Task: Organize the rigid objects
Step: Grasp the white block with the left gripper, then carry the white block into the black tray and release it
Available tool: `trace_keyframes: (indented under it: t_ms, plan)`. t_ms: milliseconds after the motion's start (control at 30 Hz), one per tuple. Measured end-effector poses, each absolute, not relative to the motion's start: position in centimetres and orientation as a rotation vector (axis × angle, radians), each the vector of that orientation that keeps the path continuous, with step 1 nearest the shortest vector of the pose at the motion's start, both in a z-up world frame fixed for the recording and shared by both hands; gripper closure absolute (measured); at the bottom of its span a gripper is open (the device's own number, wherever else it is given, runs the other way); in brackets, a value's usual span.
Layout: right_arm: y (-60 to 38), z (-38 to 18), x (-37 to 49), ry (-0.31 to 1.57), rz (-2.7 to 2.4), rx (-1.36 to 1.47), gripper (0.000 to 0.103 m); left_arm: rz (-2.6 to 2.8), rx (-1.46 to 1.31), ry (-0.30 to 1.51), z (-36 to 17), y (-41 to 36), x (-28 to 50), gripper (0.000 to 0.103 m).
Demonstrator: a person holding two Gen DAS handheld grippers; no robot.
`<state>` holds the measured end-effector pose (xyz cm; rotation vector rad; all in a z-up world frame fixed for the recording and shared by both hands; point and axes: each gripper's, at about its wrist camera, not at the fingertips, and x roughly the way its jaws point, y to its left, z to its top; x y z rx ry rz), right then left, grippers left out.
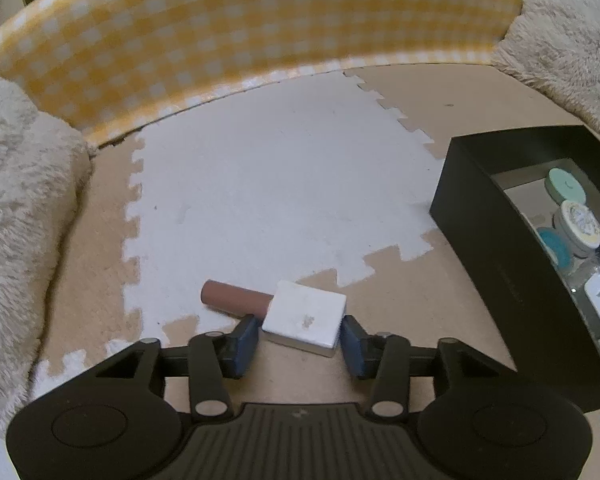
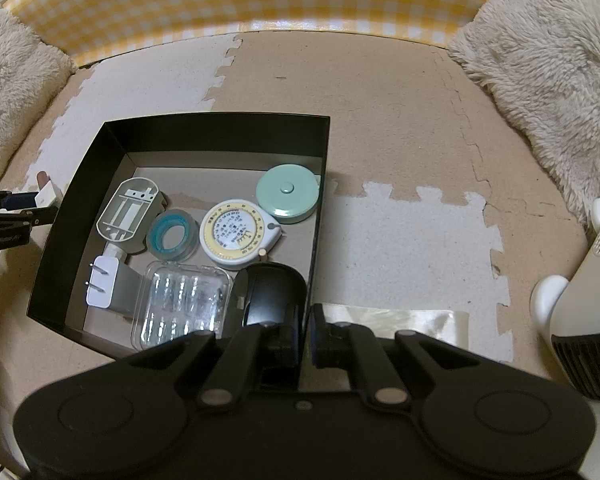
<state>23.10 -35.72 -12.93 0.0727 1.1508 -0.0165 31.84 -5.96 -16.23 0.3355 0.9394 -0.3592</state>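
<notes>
In the left wrist view my left gripper [image 1: 300,338] is open, its blue pads either side of a white rectangular block [image 1: 305,317] on the foam mat; a small gap shows on each side. A brown cylinder [image 1: 236,297] lies just behind the block, touching it. A black box [image 1: 496,248] stands to the right. In the right wrist view my right gripper [image 2: 305,338] is shut on the right wall of the black box [image 2: 220,124]. Inside lie a green tape measure [image 2: 287,199], a white tape measure [image 2: 238,234], a teal ring [image 2: 172,240], a charger plug [image 2: 102,287], a clear case [image 2: 182,304] and a black mouse [image 2: 274,294].
A yellow checked wall [image 1: 220,40] bounds the far side. Fluffy cream cushions [image 1: 16,216] [image 2: 540,80] flank both sides. A white and beige device [image 2: 580,280] stands at the right. A clear plastic sheet [image 2: 400,320] lies on the mat by the right gripper.
</notes>
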Motion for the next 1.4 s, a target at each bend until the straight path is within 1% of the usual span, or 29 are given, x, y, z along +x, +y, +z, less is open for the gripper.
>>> trace_keyframes:
  t_ms: [167,300,367,633,800,967,1200,1400]
  plan:
    - [-35.7,-12.9,23.1,1.151,-0.017,0.073,0.097,-0.362,0.309,0.945,-16.1,-5.9,31.9,0.060]
    - [-35.7,-12.9,23.1,1.151,-0.017,0.072,0.097,-0.377,0.227,0.943,-16.0,-5.6,32.0,0.060]
    - [-35.7,-12.9,23.1,1.151,-0.017,0.073,0.097,-0.374,0.231,0.933,-15.9,-5.8,31.9,0.060]
    - [-35.7,-12.9,23.1,1.151,-0.017,0.072,0.097,-0.363,0.171,0.842,-14.2,-5.9,31.8,0.060]
    - [-35.7,-12.9,23.1,1.151,-0.017,0.072,0.097,-0.370,0.063,0.776,-12.2,-6.5,31.4,0.060]
    - [-35.7,-12.9,23.1,1.150,-0.017,0.072,0.097,-0.408,-0.055,0.739,-10.6,-8.4,30.6,0.060]
    - [-35.7,-12.9,23.1,1.150,-0.016,0.071,0.097,-0.533,-0.133,0.705,-8.7,-12.6,28.2,0.060]
    - [-35.7,-12.9,23.1,1.150,-0.016,0.073,0.097,-0.616,-0.204,0.754,-9.4,-17.0,27.0,0.060]
